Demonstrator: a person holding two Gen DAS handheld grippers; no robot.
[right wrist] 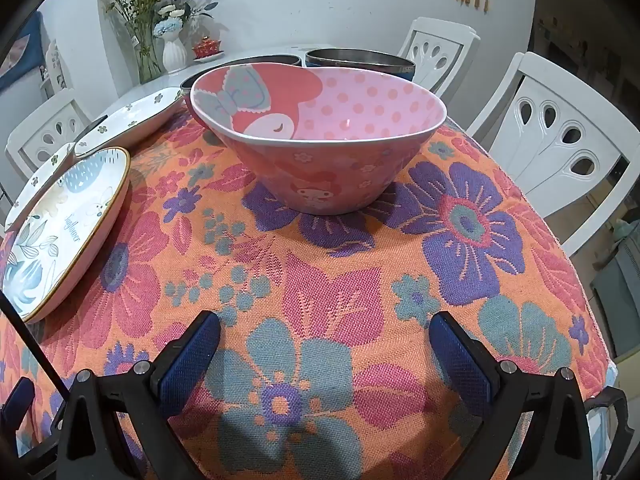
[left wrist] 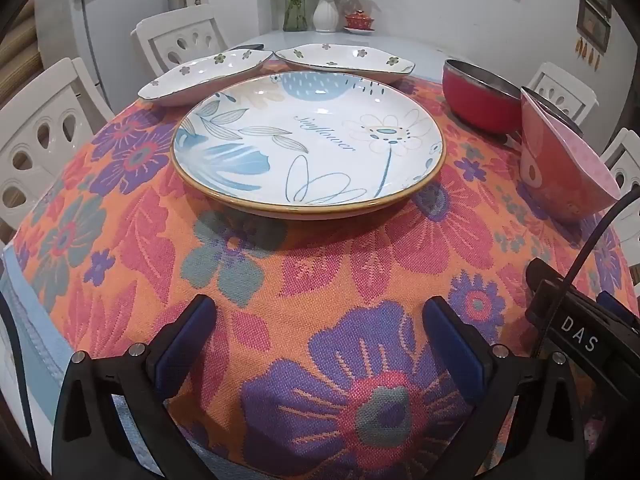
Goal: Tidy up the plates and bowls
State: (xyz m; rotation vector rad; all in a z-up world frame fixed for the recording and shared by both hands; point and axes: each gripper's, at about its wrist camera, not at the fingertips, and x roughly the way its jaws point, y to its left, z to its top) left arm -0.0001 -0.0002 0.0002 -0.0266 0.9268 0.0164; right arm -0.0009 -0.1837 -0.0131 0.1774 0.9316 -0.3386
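So the whole table is covered by an orange flowered tablecloth (left wrist: 320, 272), and both grippers hang over its near end, tilted down toward it.

Biggest dish is the round plate (left wrist: 308, 140) with blue leaves and a brown rim. It sits straight ahead of the left gripper (left wrist: 316, 336), well apart from the fingertips, flat on the cloth. From the right gripper (right wrist: 324, 354) that same plate is off to the left.

Next is the pink bowl (right wrist: 320, 136) with the cartoon face and polka dots inside. It stands upright dead ahead of the right gripper, clear of the fingers. For the left gripper it's far off to the right.

Beyond the round plate, two white dishes (left wrist: 208, 76) with little green flowers sit side by side, their corners nearly touching. A red bowl (left wrist: 480, 96) with a metal inside stands behind the pink bowl, ahead and right of the left gripper. A second metal-lined bowl (right wrist: 360, 62) is beside it, farther from the right gripper.

Both grippers have their jaws spread wide with nothing but tablecloth between the blue pads (left wrist: 184, 340). White chairs (right wrist: 560, 128) stand around the table.
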